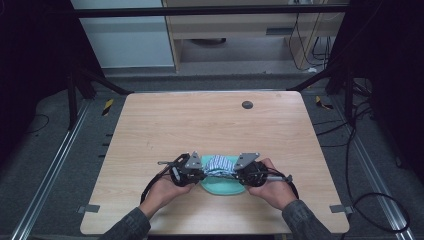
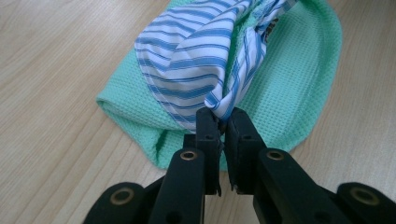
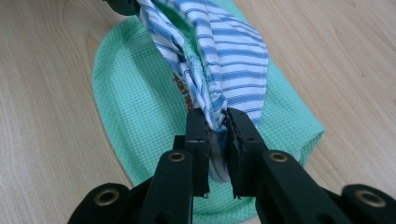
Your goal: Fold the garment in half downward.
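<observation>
While both pinches last: I hold the striped cloth [image 1: 218,164] stretched between my hands, lifted over the green mat [image 1: 222,186] at the table's [image 1: 210,120] near edge.
Left gripper [image 2: 223,122]: clamped on one gathered end of the cloth.
Right gripper [image 3: 215,122]: clamped on the other end.
Risk: a thin bunched pinch could slip if I pull apart.
Second risk: the hanging cloth may drag the mat askew.
</observation>
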`<state>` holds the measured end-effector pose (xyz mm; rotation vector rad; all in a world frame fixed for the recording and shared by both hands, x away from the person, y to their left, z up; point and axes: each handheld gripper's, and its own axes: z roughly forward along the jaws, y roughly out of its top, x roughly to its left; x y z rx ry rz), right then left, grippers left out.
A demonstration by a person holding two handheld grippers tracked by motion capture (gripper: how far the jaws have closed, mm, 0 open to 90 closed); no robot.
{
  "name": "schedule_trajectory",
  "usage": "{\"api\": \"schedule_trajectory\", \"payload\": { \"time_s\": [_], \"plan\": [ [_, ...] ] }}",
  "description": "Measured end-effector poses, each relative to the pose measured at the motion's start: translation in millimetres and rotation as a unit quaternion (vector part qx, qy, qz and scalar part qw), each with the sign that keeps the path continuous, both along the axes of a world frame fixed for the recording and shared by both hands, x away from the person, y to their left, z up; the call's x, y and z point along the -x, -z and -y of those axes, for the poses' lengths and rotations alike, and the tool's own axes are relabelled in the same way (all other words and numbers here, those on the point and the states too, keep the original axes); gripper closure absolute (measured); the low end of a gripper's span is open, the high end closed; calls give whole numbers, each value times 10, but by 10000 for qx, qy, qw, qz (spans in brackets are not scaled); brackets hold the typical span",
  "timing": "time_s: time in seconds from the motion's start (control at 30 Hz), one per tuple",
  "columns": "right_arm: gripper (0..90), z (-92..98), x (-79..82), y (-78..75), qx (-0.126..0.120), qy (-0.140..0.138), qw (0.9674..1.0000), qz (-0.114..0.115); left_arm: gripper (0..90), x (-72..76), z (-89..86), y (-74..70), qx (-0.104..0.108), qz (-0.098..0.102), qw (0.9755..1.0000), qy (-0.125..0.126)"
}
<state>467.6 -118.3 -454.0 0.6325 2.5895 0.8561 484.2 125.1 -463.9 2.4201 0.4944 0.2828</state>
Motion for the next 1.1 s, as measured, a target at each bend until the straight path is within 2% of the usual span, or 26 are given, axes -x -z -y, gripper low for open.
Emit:
{"api": "schedule_trajectory", "payload": {
  "time_s": [1.1],
  "plan": [
    [792,27,88,193,20,-13,9998,-208,858,70,-6,144,-18,-147,9999,5]
  ]
}}
